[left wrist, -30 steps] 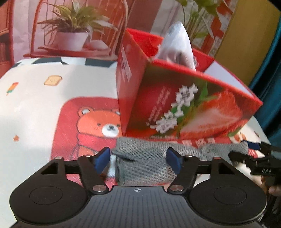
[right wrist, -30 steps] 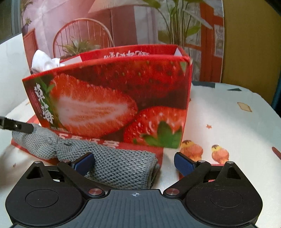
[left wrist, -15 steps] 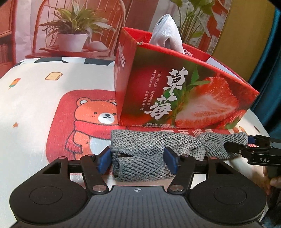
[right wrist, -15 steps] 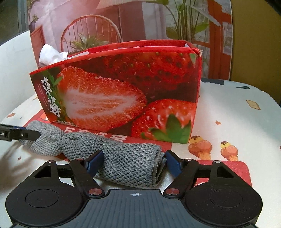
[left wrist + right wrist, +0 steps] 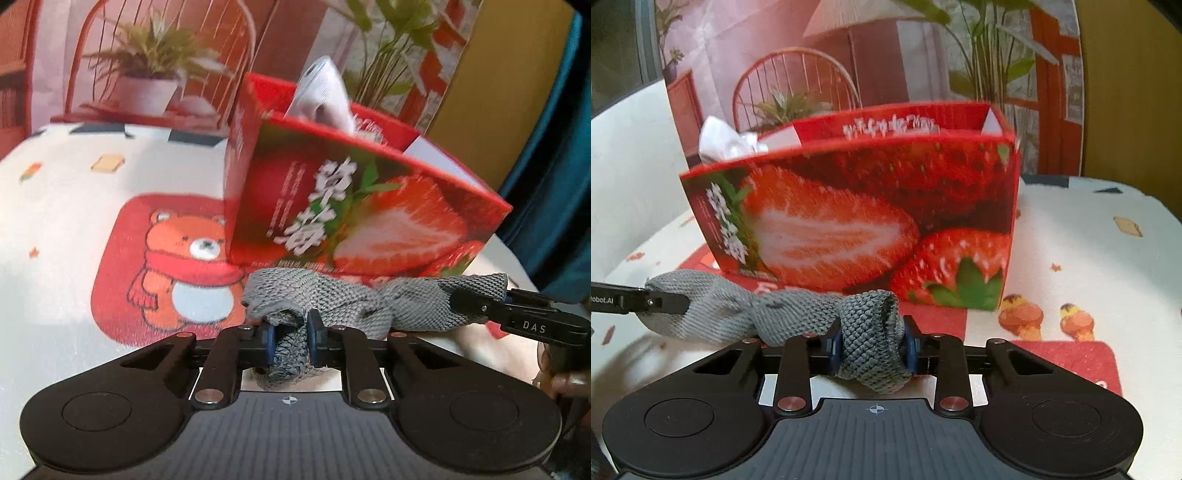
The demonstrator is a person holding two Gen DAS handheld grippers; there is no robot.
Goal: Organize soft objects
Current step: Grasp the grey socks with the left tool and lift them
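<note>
left gripper (image 5: 290,341): jaws closing, pinching one end of the gray cloth (image 5: 332,299)
right gripper (image 5: 873,345): closing too, squeezing the other end
cloth: stretched between them, in front of the strawberry box (image 5: 871,218)
box: white cloth (image 5: 325,96) poking out

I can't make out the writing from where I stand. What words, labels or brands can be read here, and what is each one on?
"DAS": white letters on the black right gripper, seen from the left wrist.
"obot.AI": cut off at the picture's edge, on a finger of the left gripper.
"草莓": large white characters on the strawberry box, blurred but legible.
Small columns beside them and the white row on the box's inner back wall: too blurred to read.
</note>
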